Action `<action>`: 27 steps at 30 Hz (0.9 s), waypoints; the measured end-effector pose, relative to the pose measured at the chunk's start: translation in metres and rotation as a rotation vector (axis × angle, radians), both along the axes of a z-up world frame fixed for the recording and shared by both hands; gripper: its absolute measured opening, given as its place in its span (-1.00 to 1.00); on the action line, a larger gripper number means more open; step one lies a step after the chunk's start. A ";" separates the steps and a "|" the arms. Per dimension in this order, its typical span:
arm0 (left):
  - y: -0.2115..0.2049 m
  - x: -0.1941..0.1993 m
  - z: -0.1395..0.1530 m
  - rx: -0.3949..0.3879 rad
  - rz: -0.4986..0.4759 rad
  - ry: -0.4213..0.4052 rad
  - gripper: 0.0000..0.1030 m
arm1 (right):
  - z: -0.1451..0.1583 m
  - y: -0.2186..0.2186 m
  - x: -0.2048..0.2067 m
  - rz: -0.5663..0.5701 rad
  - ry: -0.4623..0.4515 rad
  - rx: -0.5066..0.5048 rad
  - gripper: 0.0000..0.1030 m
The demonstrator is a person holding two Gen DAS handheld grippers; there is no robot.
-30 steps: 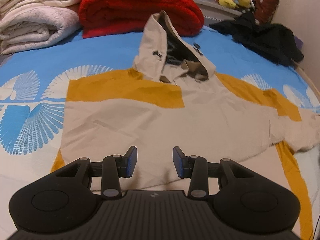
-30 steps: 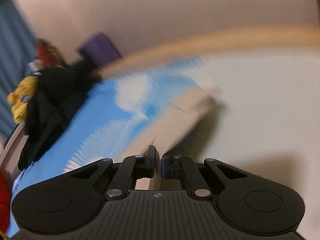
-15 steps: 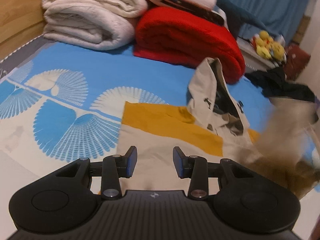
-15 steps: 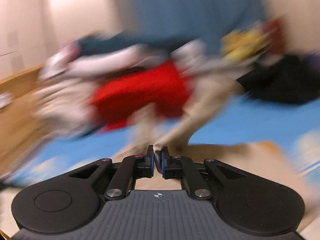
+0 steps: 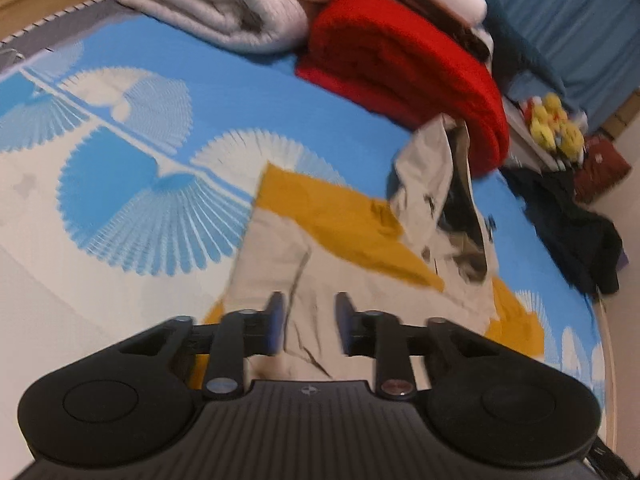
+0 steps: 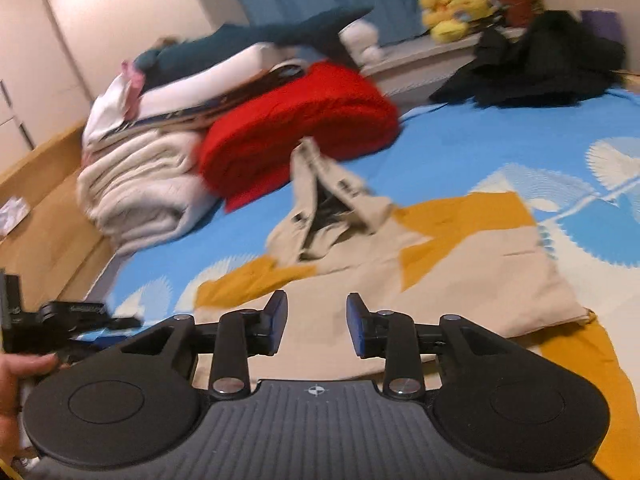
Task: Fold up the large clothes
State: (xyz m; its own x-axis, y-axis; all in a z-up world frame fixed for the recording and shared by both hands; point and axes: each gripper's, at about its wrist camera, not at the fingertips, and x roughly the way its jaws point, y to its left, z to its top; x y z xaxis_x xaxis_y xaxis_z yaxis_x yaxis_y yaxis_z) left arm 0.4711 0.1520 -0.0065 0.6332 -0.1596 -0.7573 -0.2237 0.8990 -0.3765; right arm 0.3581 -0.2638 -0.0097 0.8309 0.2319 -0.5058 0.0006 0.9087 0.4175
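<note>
A beige hooded jacket with mustard-yellow panels (image 5: 344,248) lies on the blue-and-white bed sheet (image 5: 132,200), its hood (image 5: 444,184) pointing at the red blanket. A sleeve lies folded across its body. The jacket also shows in the right wrist view (image 6: 472,272). My left gripper (image 5: 308,322) is open and empty, just above the jacket's near part. My right gripper (image 6: 316,322) is open and empty above the jacket's lower part. The left gripper's body (image 6: 52,320) and a hand show at the left edge of the right wrist view.
A rolled red blanket (image 5: 404,64) and folded pale blankets (image 5: 240,4) sit at the head of the bed. A pile of black clothes (image 5: 572,224) lies at the bed's far right. Yellow plush toys (image 6: 452,12) sit on a ledge by a blue curtain.
My right gripper swung the sleeve across the jacket, then opened and let it go. The left gripper turned left and stayed open.
</note>
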 end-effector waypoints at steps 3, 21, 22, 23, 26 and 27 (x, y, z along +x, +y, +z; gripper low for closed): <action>-0.014 0.005 -0.021 -0.006 -0.024 0.045 -0.51 | -0.032 0.000 0.011 -0.048 0.057 -0.093 -0.31; -0.006 0.043 -0.104 -0.112 0.080 0.135 -0.04 | -0.076 -0.029 0.067 -0.111 0.265 0.029 -0.31; -0.007 0.044 -0.106 -0.117 0.079 0.135 -0.04 | -0.079 -0.031 0.069 -0.118 0.277 0.047 -0.31; -0.009 0.045 -0.108 -0.116 0.075 0.133 -0.04 | -0.081 -0.033 0.071 -0.123 0.290 0.063 -0.31; -0.015 0.048 -0.106 -0.097 0.048 0.117 -0.41 | -0.093 -0.040 0.075 -0.141 0.351 0.103 -0.31; -0.017 0.048 -0.104 -0.089 0.042 0.105 -0.68 | -0.098 -0.042 0.076 -0.155 0.376 0.117 -0.31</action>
